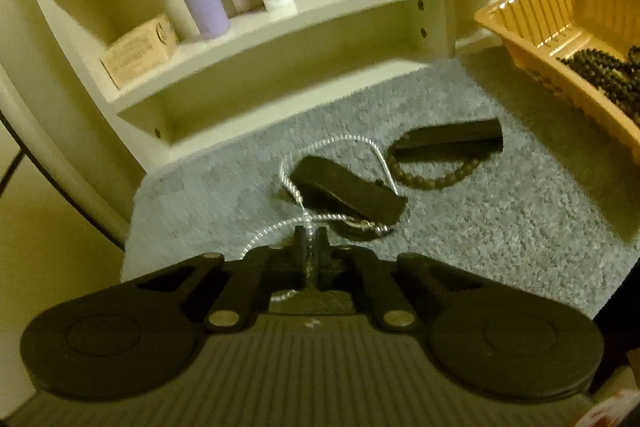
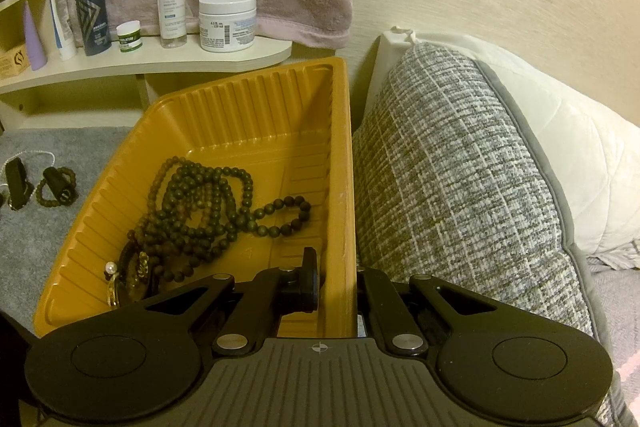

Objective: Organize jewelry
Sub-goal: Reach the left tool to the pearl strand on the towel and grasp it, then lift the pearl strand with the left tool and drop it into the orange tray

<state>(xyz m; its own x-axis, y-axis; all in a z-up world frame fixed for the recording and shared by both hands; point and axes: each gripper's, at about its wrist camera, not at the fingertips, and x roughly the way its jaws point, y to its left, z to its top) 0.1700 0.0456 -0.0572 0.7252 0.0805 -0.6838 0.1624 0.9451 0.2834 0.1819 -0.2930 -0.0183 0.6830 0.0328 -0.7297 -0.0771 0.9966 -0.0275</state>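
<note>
Pinching a silver chain (image 1: 332, 143) between closed fingers, the left gripper (image 1: 309, 239) sits low over the grey mat (image 1: 480, 227); the chain loops around a dark clip (image 1: 348, 191) lying there; just beside it, a brown bead bracelet (image 1: 432, 179) circles a second clip (image 1: 452, 139); the right gripper (image 2: 336, 279) clamps the wall of the orange tray (image 2: 256, 99), one finger inside and one outside; dark bead strands (image 2: 208, 203) lie heaped in the tray; behind, a shelf (image 2: 160, 61) carries bottles and jars.
</note>
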